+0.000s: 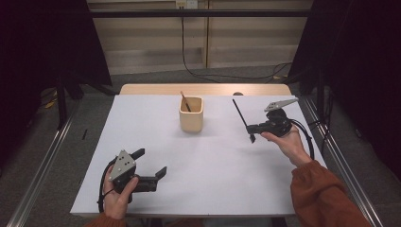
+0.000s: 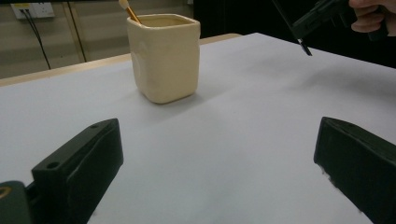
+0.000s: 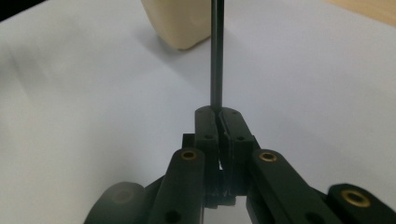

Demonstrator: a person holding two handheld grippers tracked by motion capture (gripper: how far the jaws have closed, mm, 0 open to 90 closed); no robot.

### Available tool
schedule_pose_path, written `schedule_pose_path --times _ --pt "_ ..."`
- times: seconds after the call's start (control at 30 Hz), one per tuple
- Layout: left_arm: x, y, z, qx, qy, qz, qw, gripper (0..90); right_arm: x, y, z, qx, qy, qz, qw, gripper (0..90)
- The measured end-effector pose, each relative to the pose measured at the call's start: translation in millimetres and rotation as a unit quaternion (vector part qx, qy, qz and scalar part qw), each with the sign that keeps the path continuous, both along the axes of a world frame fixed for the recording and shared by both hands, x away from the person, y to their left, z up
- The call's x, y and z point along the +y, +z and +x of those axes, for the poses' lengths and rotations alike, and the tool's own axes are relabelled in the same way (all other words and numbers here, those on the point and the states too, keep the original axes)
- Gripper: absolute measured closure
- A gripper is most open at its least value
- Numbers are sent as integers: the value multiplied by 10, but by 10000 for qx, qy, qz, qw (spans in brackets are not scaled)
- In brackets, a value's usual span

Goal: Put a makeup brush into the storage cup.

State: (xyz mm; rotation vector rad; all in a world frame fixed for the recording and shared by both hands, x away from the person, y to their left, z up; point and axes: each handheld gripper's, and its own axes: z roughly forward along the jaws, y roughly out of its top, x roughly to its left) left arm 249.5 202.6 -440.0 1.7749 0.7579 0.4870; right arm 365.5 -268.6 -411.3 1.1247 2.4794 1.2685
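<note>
A cream square cup point(image 1: 191, 120) point(image 2: 164, 58) point(image 3: 182, 23) stands at the back middle of the white table point(image 1: 213, 184), with a thin wooden stick point(image 1: 185, 101) point(image 2: 128, 10) leaning inside it. To its right my right gripper point(image 1: 249, 128) point(image 3: 217, 114) point(image 2: 301, 25) is shut on a thin black rod point(image 1: 240, 115) point(image 3: 216, 51) point(image 2: 286, 17), which rises slanted above the table. At the front left my left gripper point(image 1: 150, 162) point(image 2: 219, 172) is open with nothing between its jaws, facing the cup.
A strip of bare wooden tabletop point(image 1: 203, 89) shows behind the white sheet. Metal rails point(image 1: 38, 175) run along both sides of the table. Black cables point(image 1: 198, 71) lie on the floor behind it, and dark curtains stand left and right.
</note>
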Motion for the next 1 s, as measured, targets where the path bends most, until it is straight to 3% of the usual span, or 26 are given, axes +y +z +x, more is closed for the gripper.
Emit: schedule_pose_path --times 0.13,0.47,0.8,1.0 --pt "2 2 0 -14 -1 -2 10000 13 -32 8 -24 -229 -52 217 9995 867" --pt "5 1 2 14 -8 -7 10000 13 -118 25 -54 -471 -165 562 9972 866" --pt "12 9 -3 -16 -25 0 10000 13 -175 63 -81 -760 -207 855 9932 866" --pt "28 10 -14 -38 44 -17 10000 14 -234 129 -122 -922 -177 1137 9891 866"
